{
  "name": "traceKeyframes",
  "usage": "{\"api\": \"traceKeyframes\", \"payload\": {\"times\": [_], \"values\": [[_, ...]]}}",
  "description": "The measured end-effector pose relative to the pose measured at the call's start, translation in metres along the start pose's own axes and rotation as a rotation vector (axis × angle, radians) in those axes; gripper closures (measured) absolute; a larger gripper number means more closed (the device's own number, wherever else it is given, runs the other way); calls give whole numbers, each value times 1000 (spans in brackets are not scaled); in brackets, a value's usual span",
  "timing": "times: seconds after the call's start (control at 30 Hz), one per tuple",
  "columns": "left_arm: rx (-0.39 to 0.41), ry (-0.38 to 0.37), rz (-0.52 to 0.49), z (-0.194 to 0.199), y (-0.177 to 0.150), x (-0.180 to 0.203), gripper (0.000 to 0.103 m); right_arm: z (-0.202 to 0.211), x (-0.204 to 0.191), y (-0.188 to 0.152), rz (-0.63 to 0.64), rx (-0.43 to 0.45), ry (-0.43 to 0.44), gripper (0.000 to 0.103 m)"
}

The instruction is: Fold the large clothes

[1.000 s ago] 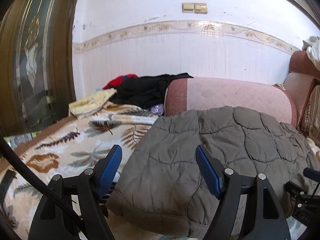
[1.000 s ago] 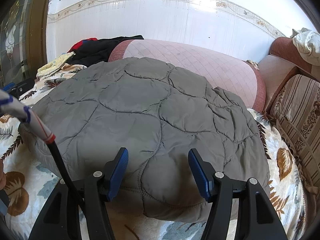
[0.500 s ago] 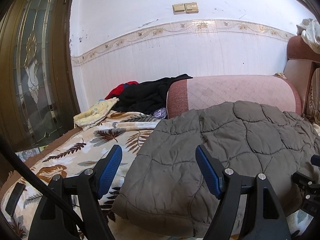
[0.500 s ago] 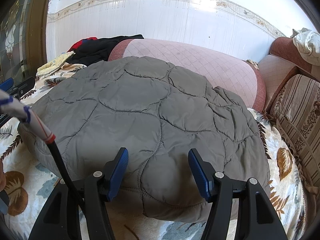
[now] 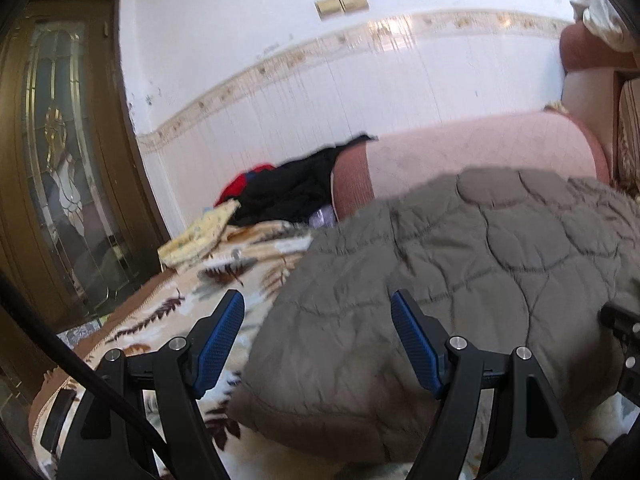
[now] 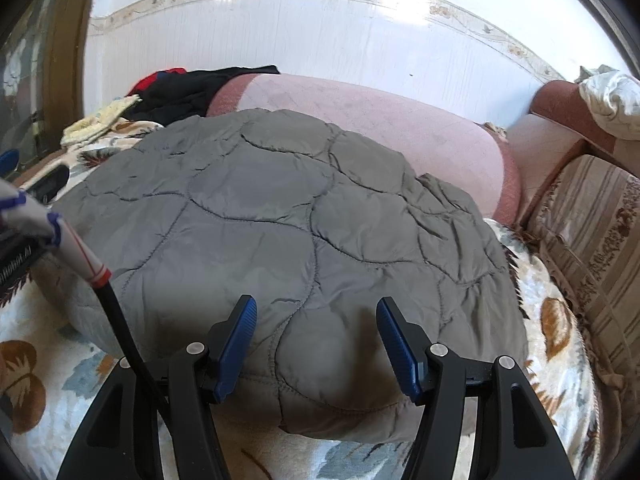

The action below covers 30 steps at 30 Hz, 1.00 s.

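While the grey quilted jacket (image 6: pixel 288 216) lay folded, both the left gripper (image 5: pixel 318 340) and right gripper (image 6: pixel 316 344) hovered low over it, jaws wide, holding nothing.

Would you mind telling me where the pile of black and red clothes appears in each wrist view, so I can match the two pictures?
Left wrist view: the pile of black and red clothes sits left of centre, mid-height, against the white wall, beside the left end of the pink bolster.
Right wrist view: the pile is upper left, again at the bolster's left end.
Shared landmark: the pink bolster behind the grey quilted jacket.
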State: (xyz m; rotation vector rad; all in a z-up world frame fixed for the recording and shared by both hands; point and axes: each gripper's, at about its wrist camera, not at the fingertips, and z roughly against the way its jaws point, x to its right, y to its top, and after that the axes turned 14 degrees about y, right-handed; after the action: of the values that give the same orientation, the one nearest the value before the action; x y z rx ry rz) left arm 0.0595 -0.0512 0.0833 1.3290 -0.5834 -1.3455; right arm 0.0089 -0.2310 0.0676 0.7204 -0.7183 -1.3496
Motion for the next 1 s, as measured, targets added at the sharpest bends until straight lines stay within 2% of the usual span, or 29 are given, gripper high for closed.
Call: {"api": "traceKeyframes", "payload": {"times": [0.07,0.17,0.27,0.43,0.53,0.63,0.73,0.9,1.0], "values": [[-48,-1,-22,-4,-2,6,28,0,-3,1,-2,-6,-33,36],[-115,-8,-50,-11,-6,12,28,0,-14,2,70,-7,-123,34],[-178,-26,-49,-19,-9,13,28,-2,-21,2,115,-14,-161,34],[-230,-54,-30,-27,-13,11,28,-3,-27,1,152,-13,-169,33],[-260,-102,5,-31,-13,7,28,-3,-26,1,134,-17,-131,33],[-352,-187,93,-46,-15,-7,28,-3,-8,3,29,-40,-29,33],[-422,-200,157,-60,-18,-22,28,-1,23,3,-122,-50,40,33],[-478,-151,212,-77,-20,-47,28,1,72,-2,-270,-64,12,33],[-573,-184,210,-93,-30,-50,28,-3,91,-8,-359,-101,61,33]]}}
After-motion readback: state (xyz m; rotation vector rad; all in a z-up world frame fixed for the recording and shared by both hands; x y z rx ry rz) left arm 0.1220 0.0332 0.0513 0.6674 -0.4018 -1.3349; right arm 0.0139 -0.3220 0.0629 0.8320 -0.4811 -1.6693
